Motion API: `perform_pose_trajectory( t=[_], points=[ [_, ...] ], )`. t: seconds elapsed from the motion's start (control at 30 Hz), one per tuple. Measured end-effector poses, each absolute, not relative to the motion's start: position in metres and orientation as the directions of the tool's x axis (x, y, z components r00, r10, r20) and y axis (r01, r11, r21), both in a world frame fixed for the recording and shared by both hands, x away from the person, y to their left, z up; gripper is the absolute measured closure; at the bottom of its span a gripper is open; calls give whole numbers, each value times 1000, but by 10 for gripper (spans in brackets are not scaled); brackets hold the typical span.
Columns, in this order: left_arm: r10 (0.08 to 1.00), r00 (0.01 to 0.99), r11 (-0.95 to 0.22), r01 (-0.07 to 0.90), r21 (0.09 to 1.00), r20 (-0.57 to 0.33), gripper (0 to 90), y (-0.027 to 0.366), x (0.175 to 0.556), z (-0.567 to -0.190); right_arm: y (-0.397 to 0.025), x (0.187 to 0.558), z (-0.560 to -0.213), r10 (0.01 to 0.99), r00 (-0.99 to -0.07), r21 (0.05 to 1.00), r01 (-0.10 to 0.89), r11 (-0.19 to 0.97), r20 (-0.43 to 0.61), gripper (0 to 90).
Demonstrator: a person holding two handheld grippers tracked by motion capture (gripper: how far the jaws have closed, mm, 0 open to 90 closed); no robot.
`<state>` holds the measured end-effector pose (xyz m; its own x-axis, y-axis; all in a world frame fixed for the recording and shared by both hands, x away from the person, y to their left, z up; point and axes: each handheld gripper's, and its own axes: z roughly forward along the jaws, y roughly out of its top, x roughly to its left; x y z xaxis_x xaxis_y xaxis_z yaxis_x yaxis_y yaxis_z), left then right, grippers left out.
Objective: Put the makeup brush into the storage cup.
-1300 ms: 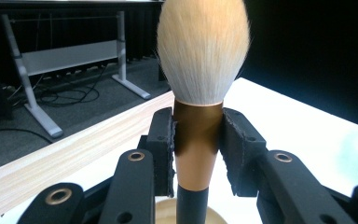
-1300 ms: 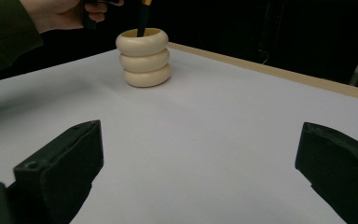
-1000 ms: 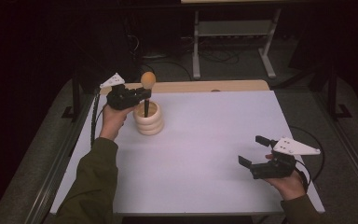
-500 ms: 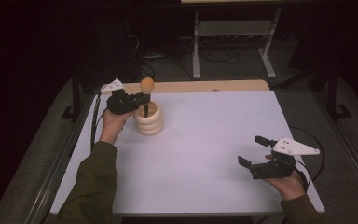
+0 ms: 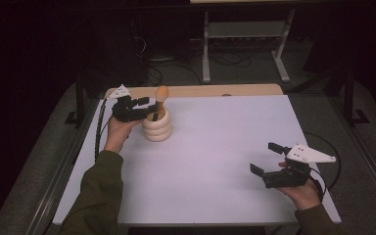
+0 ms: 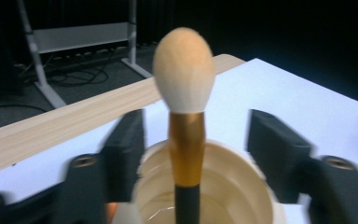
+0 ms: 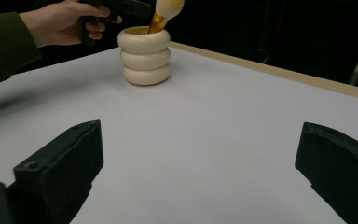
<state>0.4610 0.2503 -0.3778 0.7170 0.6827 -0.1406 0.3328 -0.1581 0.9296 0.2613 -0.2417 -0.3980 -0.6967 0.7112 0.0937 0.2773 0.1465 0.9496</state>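
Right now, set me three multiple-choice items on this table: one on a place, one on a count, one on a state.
1. Where does the brush stand?
A. flat on the table
B. upright in the cream holder
C. in the right gripper

2. How many rounded rings make up the holder's wall?
A. one
B. three
C. five

3. How do the left gripper jaws stand?
A. open, one on each side of the brush handle, with a gap
B. clamped on the holder's rim
C. shut, away from the brush

Answers:
1 B: the handle goes down into the holder and the pale bristle head rises above it.
2 B: the right gripper view shows three stacked bulges.
3 A: the left gripper view shows space between each jaw and the gold handle.
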Motion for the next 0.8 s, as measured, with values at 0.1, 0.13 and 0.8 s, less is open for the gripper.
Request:
perform_pose_trajectory(
  t=[0.1,0.13,0.8],
  points=[
    [694,709,-174,334,926,-126,164,250,460,-378,-242,261,-398,711,-697,950,277,146,93,3],
    [694,709,-176,336,925,-125,164,251,460,-378,-242,261,-398,711,-697,950,277,146,93,3],
    [681,721,-165,325,931,-131,30,261,440,-366,-242,260,-397,713,-696,952,269,146,88,3]
  ],
)
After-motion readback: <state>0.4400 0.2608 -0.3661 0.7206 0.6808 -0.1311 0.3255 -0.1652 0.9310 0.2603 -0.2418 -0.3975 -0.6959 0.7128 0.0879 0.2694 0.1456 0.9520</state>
